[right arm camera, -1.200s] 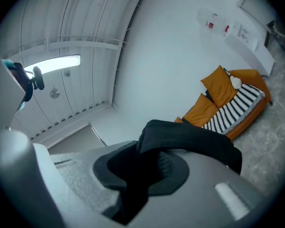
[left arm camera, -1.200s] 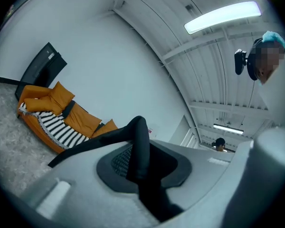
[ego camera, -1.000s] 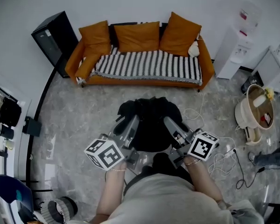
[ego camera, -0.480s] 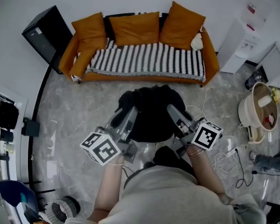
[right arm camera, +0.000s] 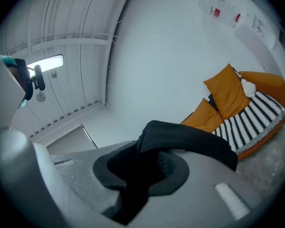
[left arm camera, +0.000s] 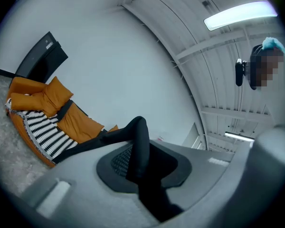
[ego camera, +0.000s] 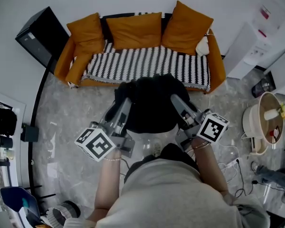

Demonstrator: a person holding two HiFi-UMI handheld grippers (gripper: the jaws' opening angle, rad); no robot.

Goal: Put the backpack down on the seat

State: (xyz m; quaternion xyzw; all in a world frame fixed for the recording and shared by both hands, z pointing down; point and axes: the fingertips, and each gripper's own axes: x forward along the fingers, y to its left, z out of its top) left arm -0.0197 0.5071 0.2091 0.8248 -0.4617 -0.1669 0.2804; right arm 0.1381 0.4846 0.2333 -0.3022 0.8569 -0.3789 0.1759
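A black backpack (ego camera: 149, 103) hangs between my two grippers, just in front of the orange sofa (ego camera: 216, 65); in the head view its top overlaps the sofa's front edge. The seat carries a black-and-white striped blanket (ego camera: 147, 63) and three orange cushions (ego camera: 133, 30). My left gripper (ego camera: 122, 110) is shut on a black backpack strap (left arm camera: 138, 141) that runs through its pads. My right gripper (ego camera: 179, 104) is shut on another black backpack strap (right arm camera: 185, 139). Both views look along the jaws toward the sofa (left arm camera: 42, 122) (right arm camera: 247, 108).
A black cabinet (ego camera: 38, 32) stands left of the sofa and a white water dispenser (ego camera: 249, 49) to its right. A beige round bin (ego camera: 263, 122) and loose white cables (ego camera: 235, 163) lie on the marble floor at the right. A white object (ego camera: 203, 44) rests on the sofa's right end.
The sofa has drawn nearer in the head view. Both grippers have carried the backpack forward until it reaches the sofa's front edge. The grips are unchanged.
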